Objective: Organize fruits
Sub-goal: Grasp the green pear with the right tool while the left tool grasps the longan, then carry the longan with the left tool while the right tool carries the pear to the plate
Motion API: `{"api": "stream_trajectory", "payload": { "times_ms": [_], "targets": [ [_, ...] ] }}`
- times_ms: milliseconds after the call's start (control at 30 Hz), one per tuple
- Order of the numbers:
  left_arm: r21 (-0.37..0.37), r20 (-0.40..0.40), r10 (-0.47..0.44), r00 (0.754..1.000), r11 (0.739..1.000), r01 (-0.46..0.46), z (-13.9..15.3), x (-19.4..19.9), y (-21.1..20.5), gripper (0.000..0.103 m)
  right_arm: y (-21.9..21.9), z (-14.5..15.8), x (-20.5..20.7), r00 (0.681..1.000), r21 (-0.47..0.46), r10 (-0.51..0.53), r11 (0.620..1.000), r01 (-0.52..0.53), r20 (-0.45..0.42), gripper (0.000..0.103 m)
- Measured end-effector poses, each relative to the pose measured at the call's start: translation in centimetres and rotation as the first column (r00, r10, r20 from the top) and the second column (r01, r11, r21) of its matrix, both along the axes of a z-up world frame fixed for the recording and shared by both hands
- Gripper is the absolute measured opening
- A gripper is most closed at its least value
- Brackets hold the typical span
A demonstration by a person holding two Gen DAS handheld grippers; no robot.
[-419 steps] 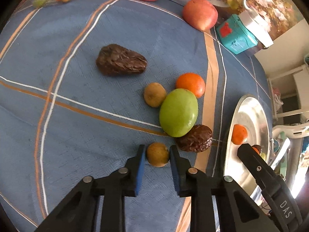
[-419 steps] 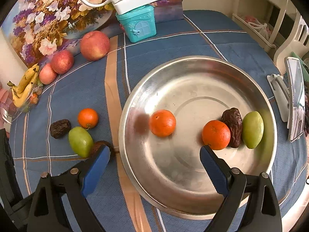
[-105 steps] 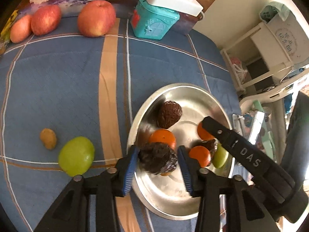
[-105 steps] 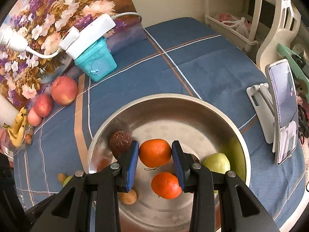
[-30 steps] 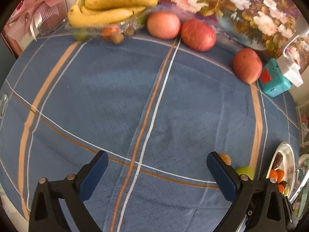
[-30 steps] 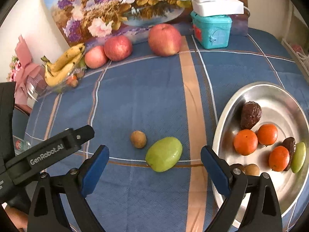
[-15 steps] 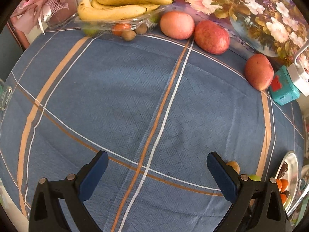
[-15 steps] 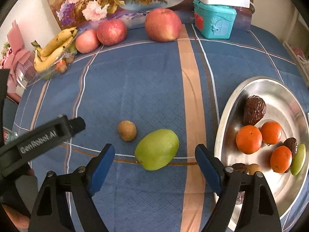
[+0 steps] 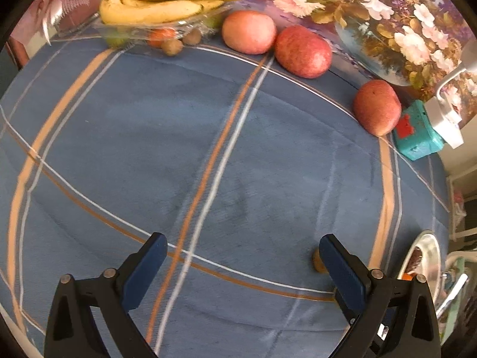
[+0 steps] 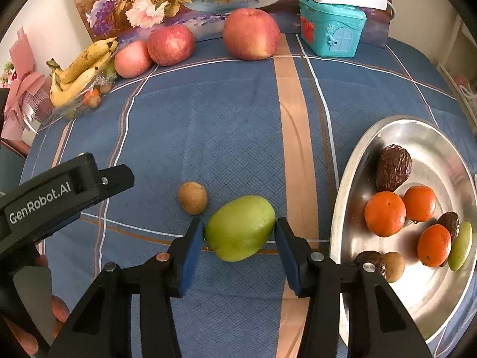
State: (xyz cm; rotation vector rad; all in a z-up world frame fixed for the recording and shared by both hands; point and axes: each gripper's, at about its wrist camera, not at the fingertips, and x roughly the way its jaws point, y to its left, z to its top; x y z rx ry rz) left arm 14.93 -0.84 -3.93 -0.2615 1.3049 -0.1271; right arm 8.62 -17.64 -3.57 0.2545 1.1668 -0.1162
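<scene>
In the right wrist view a green fruit point(image 10: 240, 228) lies on the blue tablecloth between the blue pads of my right gripper point(image 10: 240, 237), which touch or nearly touch its sides. A small brown fruit point(image 10: 192, 197) lies just left of it. The steel plate point(image 10: 342, 208) at the right holds several fruits: oranges point(image 10: 385, 213), dark wrinkled fruits point(image 10: 393, 167), a brown one and a green one. My left gripper point(image 9: 238, 265) is wide open and empty above bare cloth; the small brown fruit point(image 9: 316, 262) peeks out beside its right finger.
Three apples point(image 10: 251, 33), a banana bunch on a clear tray point(image 10: 80, 70), a teal toy house point(image 10: 331, 29) with a white charger on it, and a flower painting stand along the far edge. The left gripper's body point(image 10: 59, 194) shows at the left.
My right gripper has moved down and forward to the green fruit and narrowed its jaws around it. My left gripper has stayed open and shifted slightly.
</scene>
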Motion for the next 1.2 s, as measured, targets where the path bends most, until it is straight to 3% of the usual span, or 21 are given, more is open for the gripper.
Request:
{"api": "stream_trajectory", "payload": {
  "times_ms": [133, 333, 500, 667, 800, 1200],
  "targets": [
    [-0.05, 0.0, -0.045, 0.999, 0.998, 0.045, -0.2, 0.0, -1.2, 0.095, -0.7, 0.6, -0.3, 1.0, 0.01, -0.017, 1.0, 0.017, 0.015, 0.05],
    [-0.128, 0.0, -0.114, 0.994, 0.985, 0.113, -0.1, 0.1, -3.1, 0.069, -1.5, 1.8, -0.7, 0.998, 0.03, -0.043, 0.999, 0.042, 0.035, 0.05],
    [-0.164, -0.011, -0.153, 0.988, 0.975, 0.149, -0.3, 0.2, -4.4, 0.042, -2.0, 2.7, -1.2, 0.998, 0.026, -0.054, 0.998, 0.053, 0.044, 0.05],
    [-0.22, -0.038, -0.163, 0.986, 0.964, 0.151, -0.9, 0.2, -5.0, 0.039, -2.3, 3.1, -1.3, 0.997, 0.026, -0.06, 0.998, 0.058, 0.049, 0.05],
    [-0.218, -0.043, -0.175, 0.984, 0.962, 0.162, -1.0, -0.2, -5.8, 0.024, -2.4, 3.1, -1.3, 0.997, 0.03, -0.059, 0.998, 0.058, 0.05, 0.05],
    [-0.193, 0.013, -0.121, 0.993, 0.974, 0.121, 1.4, -0.8, -4.0, 0.024, -2.5, 3.8, -1.7, 0.997, 0.029, -0.055, 0.998, 0.053, 0.063, 0.05]
  ]
}}
